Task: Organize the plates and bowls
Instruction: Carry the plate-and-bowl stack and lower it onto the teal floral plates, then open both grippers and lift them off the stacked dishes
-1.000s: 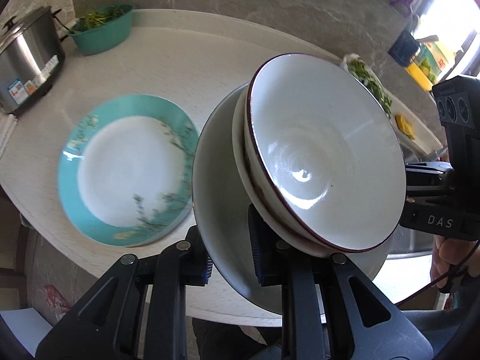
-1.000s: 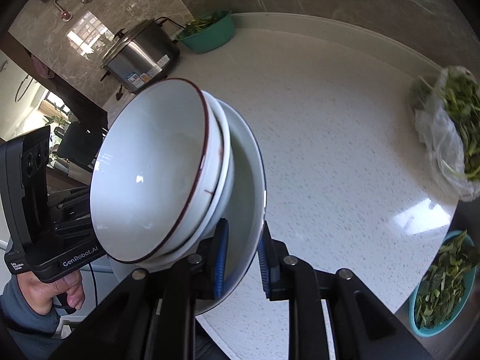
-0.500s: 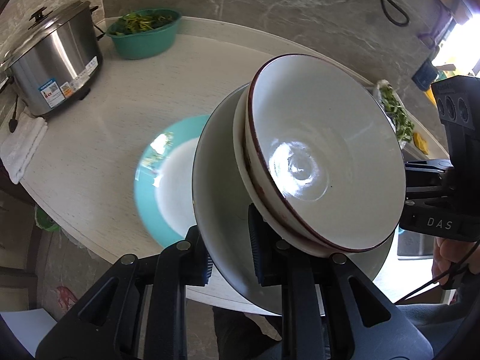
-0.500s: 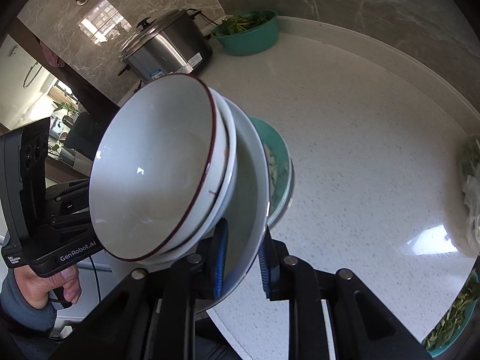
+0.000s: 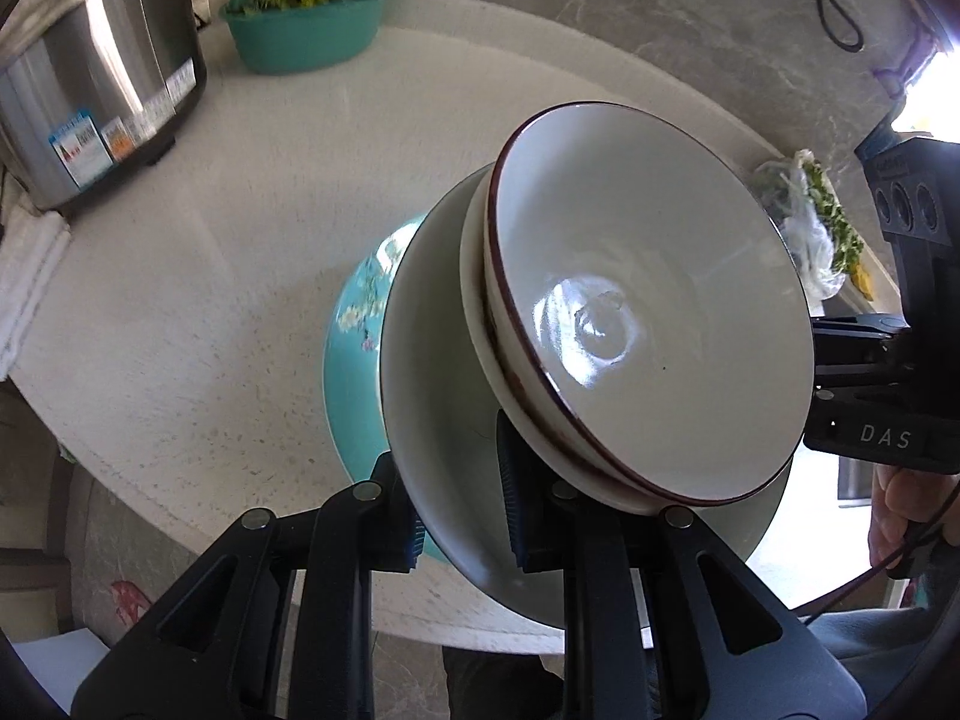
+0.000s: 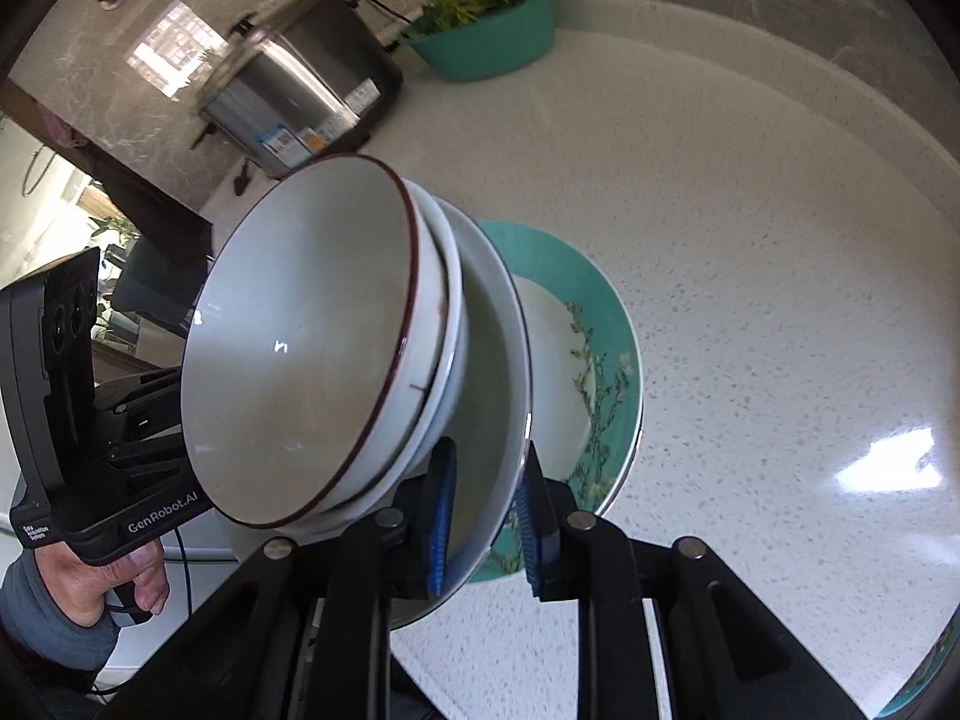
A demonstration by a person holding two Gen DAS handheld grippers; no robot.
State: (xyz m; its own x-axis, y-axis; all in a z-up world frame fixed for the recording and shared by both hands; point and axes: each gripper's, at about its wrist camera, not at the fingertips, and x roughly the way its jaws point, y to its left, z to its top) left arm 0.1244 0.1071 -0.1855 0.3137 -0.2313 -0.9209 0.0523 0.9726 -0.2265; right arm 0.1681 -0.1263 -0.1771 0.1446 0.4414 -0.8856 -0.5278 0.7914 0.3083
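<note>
My left gripper and my right gripper are both shut on opposite rims of a white plate, also in the right wrist view. The plate carries two stacked white bowls; the top one has a dark red rim and shows in the right wrist view too. The stack hangs above a teal flowered plate lying on the pale counter, partly hidden behind the white plate in the left wrist view.
A steel rice cooker and a teal basin of greens stand at the counter's far side. A plastic bag of greens lies to the right. A white cloth is beside the cooker.
Both grippers have carried the plate and bowls leftward until the stack is over the teal plate. The rice cooker and basin have come closer in view.
</note>
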